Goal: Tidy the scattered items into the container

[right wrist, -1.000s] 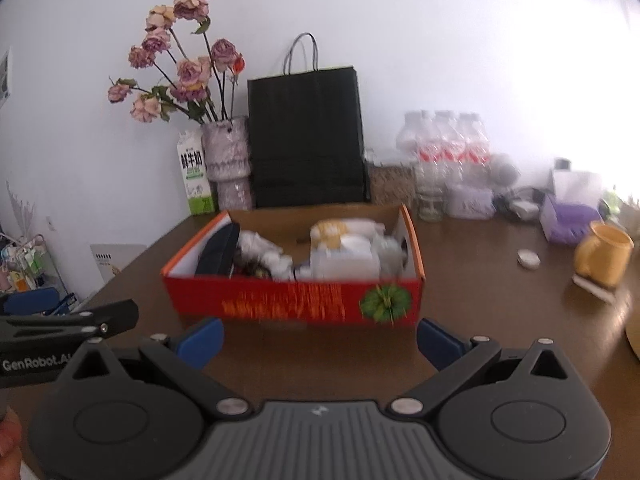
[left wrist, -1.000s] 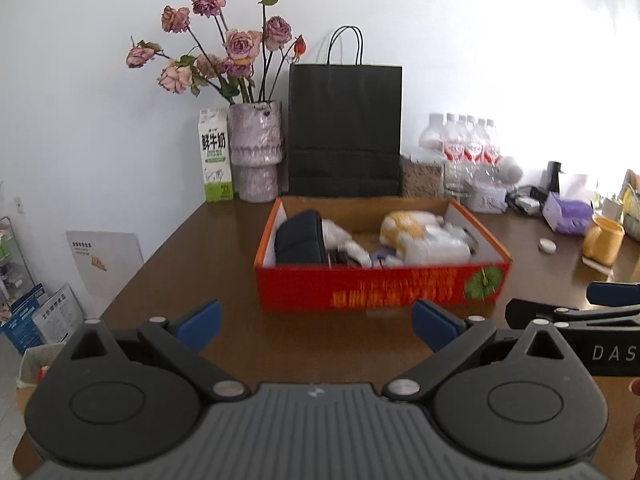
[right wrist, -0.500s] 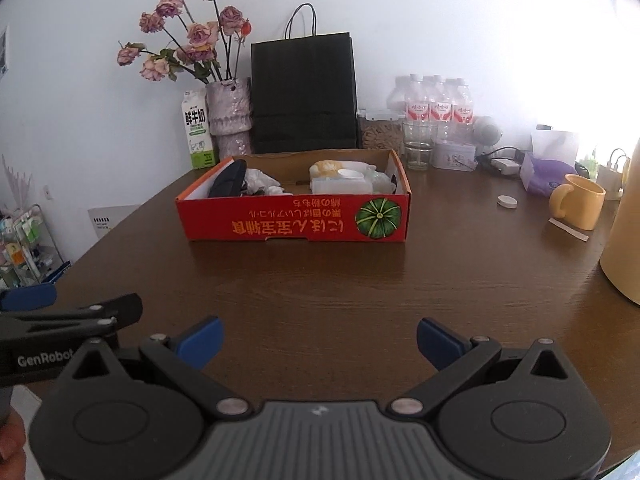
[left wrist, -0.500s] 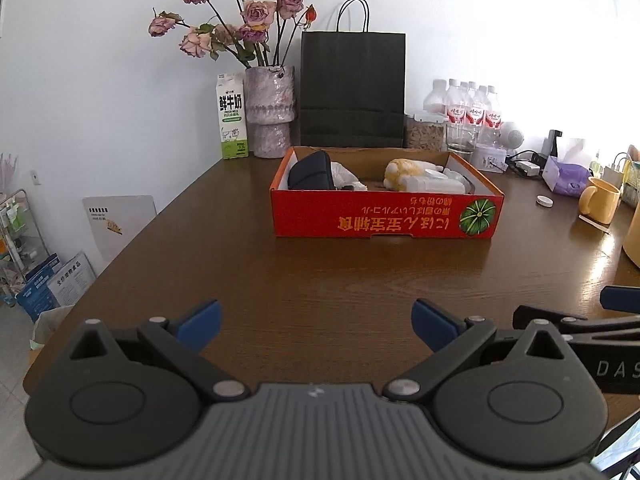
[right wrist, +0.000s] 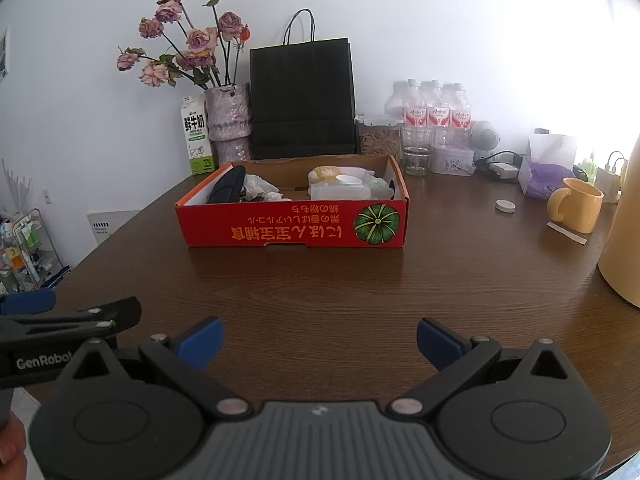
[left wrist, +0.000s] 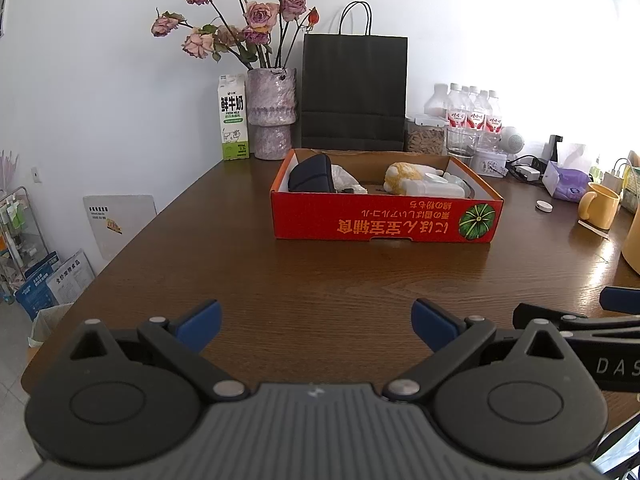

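I see a dark brown wooden bench [left wrist: 340,280] carrying a red cardboard box [left wrist: 384,220] near its middle. Along the far edge, by the wall, stand a milk carton [left wrist: 233,117], a flower vase [left wrist: 272,114], a black paper bag [left wrist: 354,94] and water bottles [left wrist: 474,112]. To the right sit a yellow mug [right wrist: 576,205], a small white cap [right wrist: 505,205] and a purple tissue pack [right wrist: 540,182].

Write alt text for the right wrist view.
An open, empty right gripper hovers over a brown table, facing a red box holding assorted items. Behind stand a flower vase, black bag and bottles.
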Available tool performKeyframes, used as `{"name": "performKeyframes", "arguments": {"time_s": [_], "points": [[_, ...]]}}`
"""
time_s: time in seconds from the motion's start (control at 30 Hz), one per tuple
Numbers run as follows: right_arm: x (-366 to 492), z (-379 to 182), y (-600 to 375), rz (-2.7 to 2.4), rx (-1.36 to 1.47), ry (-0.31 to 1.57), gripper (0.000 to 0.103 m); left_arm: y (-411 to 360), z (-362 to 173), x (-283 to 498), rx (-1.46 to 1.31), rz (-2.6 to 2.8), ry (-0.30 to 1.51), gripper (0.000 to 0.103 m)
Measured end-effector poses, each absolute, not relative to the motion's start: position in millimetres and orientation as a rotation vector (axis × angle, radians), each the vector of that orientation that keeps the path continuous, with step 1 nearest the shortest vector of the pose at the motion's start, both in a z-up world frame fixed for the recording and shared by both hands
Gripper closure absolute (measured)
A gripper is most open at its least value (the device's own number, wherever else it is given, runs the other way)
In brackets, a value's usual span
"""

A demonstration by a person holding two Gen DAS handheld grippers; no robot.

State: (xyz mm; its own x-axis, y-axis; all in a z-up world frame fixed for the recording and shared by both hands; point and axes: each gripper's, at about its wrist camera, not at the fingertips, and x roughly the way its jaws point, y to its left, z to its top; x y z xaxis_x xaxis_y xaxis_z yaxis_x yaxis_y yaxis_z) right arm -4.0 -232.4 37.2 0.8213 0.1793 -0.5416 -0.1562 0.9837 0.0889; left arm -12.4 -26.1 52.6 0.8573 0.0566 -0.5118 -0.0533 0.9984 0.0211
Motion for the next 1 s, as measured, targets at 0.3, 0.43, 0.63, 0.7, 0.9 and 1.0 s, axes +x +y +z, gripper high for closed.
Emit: {"name": "performKeyframes", "arguments": {"time_s": [0.3, 0.43, 0.63, 0.7, 0.9, 1.0], "points": [[-2.6, 37.6, -233.4, 0.172, 0.049, 0.578, 0.0, -27.2, 50.8, -11.4, 0.009, 0.051, 0.548, 0.0], [-2.7, 37.7, -233.5, 0.172, 0.049, 0.579, 0.0, -27.6, 50.6, -11.2, 0.011, 0.052, 0.548, 0.0], [-3.0, 38.5, -233.5, 0.172, 0.048, 0.579, 0.0, -27.0, 50.0, -11.4, 0.008, 0.052, 0.549, 0.0], [-2.9, 38.3, -233.5, 0.172, 0.047, 0.579, 0.0, -26.8, 49.7, -11.2, 0.008, 0.052, 0.55, 0.0], [-2.8, 36.6, -233.2, 0.173, 0.049, 0.581, 0.0, -26.7, 48.9, -11.5, 0.007, 0.055, 0.551, 0.0], [-2.7, 36.0, -233.0, 0.172, 0.048, 0.58, 0.0, -27.0, 49.1, -11.9, 0.006, 0.055, 0.551, 0.0]]}}
